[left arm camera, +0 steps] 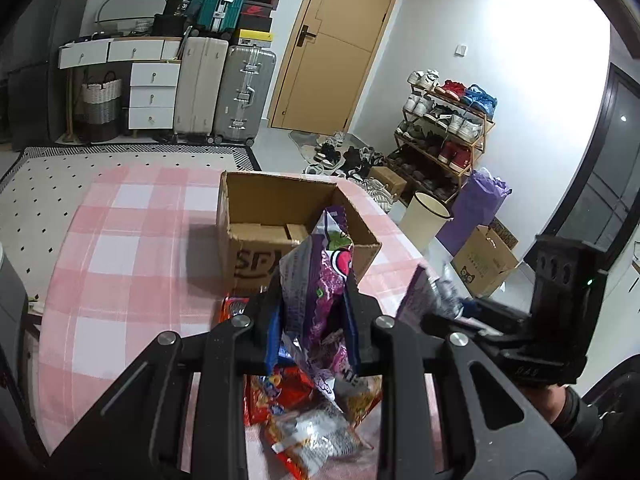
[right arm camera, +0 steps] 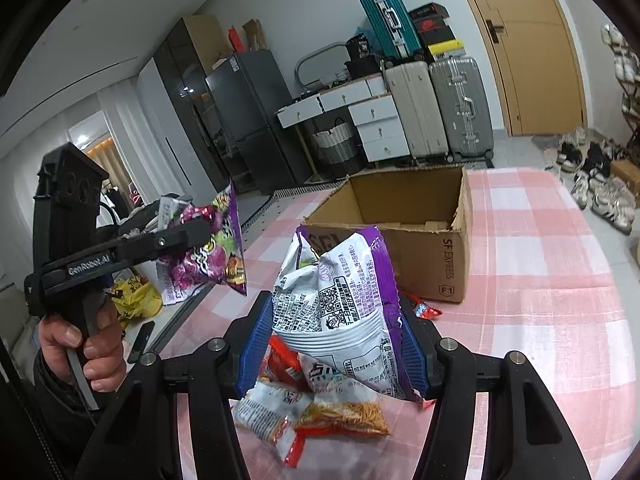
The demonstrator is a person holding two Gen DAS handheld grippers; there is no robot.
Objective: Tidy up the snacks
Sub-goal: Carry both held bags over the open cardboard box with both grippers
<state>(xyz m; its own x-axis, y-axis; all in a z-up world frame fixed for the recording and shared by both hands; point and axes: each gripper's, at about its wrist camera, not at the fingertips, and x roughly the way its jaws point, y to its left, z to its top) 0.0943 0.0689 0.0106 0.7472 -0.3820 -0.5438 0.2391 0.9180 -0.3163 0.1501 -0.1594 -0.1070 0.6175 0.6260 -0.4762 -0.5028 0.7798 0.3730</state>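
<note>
My left gripper (left arm camera: 312, 312) is shut on a purple snack bag (left arm camera: 320, 280), held upright above the table just before the open cardboard box (left arm camera: 256, 256). My right gripper (right arm camera: 336, 320) is shut on a purple and white snack bag (right arm camera: 340, 304), lifted above the table. The left gripper with its purple bag (right arm camera: 212, 248) also shows at the left of the right wrist view; the right gripper's bag edge (left arm camera: 420, 292) shows in the left wrist view. Several red and orange snack packets (right arm camera: 316, 412) lie on the pink checked tablecloth (right arm camera: 540, 280) below. The box (right arm camera: 420, 240) looks empty inside.
Suitcases (left arm camera: 224, 88), white drawers (left arm camera: 154, 92) and a wooden door (left arm camera: 332, 44) stand behind the table. A shoe rack (left arm camera: 444, 128), a white bin (left arm camera: 424, 220) and a cardboard carton (left arm camera: 484, 264) are on the floor to the right. A fridge (right arm camera: 248, 116) stands at the left.
</note>
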